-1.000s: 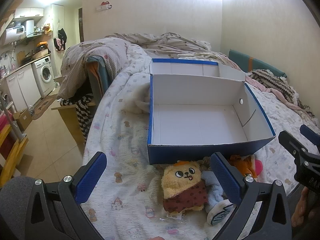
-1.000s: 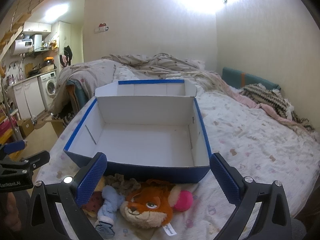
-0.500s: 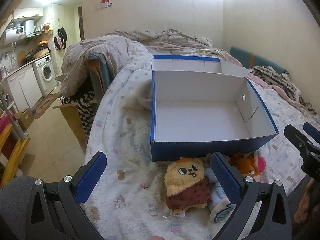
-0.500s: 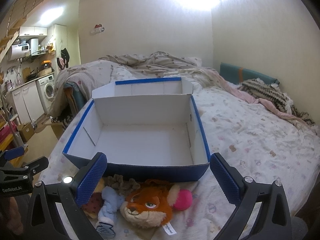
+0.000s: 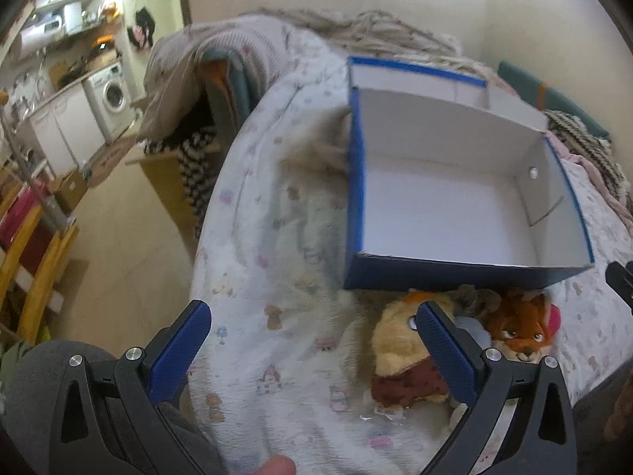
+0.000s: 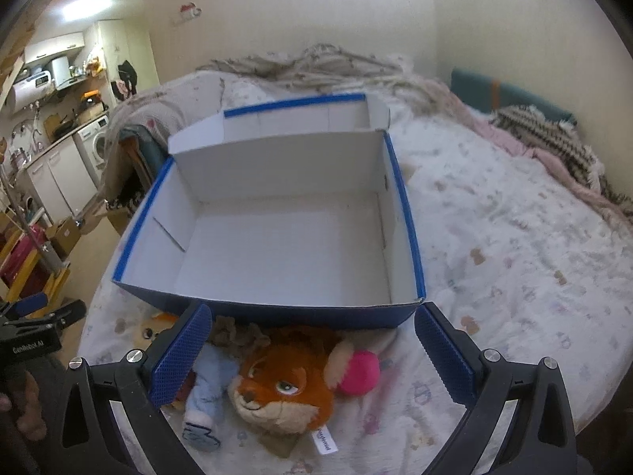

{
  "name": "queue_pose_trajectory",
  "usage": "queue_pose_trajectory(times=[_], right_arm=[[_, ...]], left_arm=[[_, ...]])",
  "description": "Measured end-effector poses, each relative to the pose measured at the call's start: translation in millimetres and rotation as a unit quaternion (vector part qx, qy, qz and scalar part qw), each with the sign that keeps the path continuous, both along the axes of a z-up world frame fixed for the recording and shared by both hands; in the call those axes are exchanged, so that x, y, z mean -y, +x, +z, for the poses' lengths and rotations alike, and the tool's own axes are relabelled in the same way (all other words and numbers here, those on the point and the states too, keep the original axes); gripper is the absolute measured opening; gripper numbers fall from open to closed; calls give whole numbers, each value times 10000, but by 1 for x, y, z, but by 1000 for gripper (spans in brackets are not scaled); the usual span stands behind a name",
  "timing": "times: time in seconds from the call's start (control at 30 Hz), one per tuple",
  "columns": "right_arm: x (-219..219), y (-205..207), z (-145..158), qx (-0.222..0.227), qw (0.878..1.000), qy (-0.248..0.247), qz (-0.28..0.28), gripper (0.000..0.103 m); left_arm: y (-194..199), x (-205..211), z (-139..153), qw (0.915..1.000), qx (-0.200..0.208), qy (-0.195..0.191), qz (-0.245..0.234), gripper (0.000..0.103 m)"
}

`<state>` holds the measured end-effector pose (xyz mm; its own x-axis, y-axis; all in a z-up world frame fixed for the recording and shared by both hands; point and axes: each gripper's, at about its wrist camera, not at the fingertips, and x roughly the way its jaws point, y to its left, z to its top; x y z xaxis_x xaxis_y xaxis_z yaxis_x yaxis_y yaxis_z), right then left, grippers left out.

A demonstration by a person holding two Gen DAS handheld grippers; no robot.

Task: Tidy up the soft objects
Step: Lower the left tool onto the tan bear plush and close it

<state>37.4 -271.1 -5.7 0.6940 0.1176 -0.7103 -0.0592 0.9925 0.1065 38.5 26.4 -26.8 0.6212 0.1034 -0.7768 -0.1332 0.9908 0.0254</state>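
An open blue box (image 5: 447, 273) with a white inside stands empty on the bed; it also shows in the right wrist view (image 6: 221, 306). Soft toys lie in front of it: a yellow plush (image 5: 395, 350) in a brown cloth, an orange fox plush (image 6: 285, 386), a pink ball (image 6: 358, 370) and a light blue plush (image 6: 203, 399). My left gripper (image 5: 312, 350) is open and empty, just left of the yellow plush. My right gripper (image 6: 308, 352) is open and empty, above the fox.
The bed sheet (image 6: 494, 261) is white with small prints. Rumpled blankets (image 6: 316, 65) lie behind the box and a striped throw (image 6: 554, 138) at the right. The bed edge drops to the floor (image 5: 130, 213) on the left, by a washing machine (image 5: 110, 97).
Both grippers have moved forward and tipped down toward the toys. The left view has swung left, so the yellow plush now sits behind its right finger. Nothing was taken hold of.
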Motion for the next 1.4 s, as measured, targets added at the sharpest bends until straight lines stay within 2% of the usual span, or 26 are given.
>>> queue_pose_trajectory(times=[0.17, 0.27, 0.3, 0.43, 0.53, 0.67, 0.87, 0.97, 1.1, 1.2, 1.23, 1.27, 1.33, 1.4], right_arm=[[10, 18, -29, -669, 9972, 179, -266, 103], [11, 26, -44, -1044, 9937, 227, -329, 103], [11, 26, -47, -1085, 9933, 244, -328, 103], [14, 27, -51, -1158, 9921, 247, -410, 103], [16, 29, -51, -1179, 9916, 283, -456, 103], [20, 30, -49, -1166, 9915, 350, -470, 103], [26, 30, -49, -1204, 9902, 510, -483, 103], [29, 32, -54, -1336, 9878, 600, -526, 103], [30, 32, -57, -1438, 9858, 662, -563, 103], [29, 33, -57, -1438, 9860, 641, -545, 103], [29, 33, -57, -1440, 9861, 634, -538, 103], [28, 33, -58, -1443, 9861, 623, -533, 103], [28, 33, -58, -1454, 9860, 619, -534, 103], [28, 33, -58, -1458, 9859, 637, -527, 103]], left_arm=[[20, -14, -17, 9983, -534, -180, 155, 103], [34, -11, -32, 9942, -1050, -245, 57, 103], [39, -8, -40, 9913, -1280, -305, 42, 103], [48, 11, -50, 9851, -1625, -559, 69, 103], [53, 33, -54, 9836, -1742, -472, -50, 103], [64, 57, -85, 9691, -2423, -447, -105, 103], [76, 74, -98, 9659, -2584, -171, -73, 103], [81, 90, -100, 9640, -2648, -51, -234, 103], [83, 110, -111, 9565, -2858, 284, -512, 103], [84, 107, -113, 9594, -2766, 351, -411, 103], [87, 102, -115, 9598, -2770, 266, -360, 96], [88, 99, -118, 9602, -2765, 195, -338, 81], [92, 90, -121, 9599, -2772, -135, -396, 77], [93, 84, -120, 9601, -2739, -229, -514, 75]])
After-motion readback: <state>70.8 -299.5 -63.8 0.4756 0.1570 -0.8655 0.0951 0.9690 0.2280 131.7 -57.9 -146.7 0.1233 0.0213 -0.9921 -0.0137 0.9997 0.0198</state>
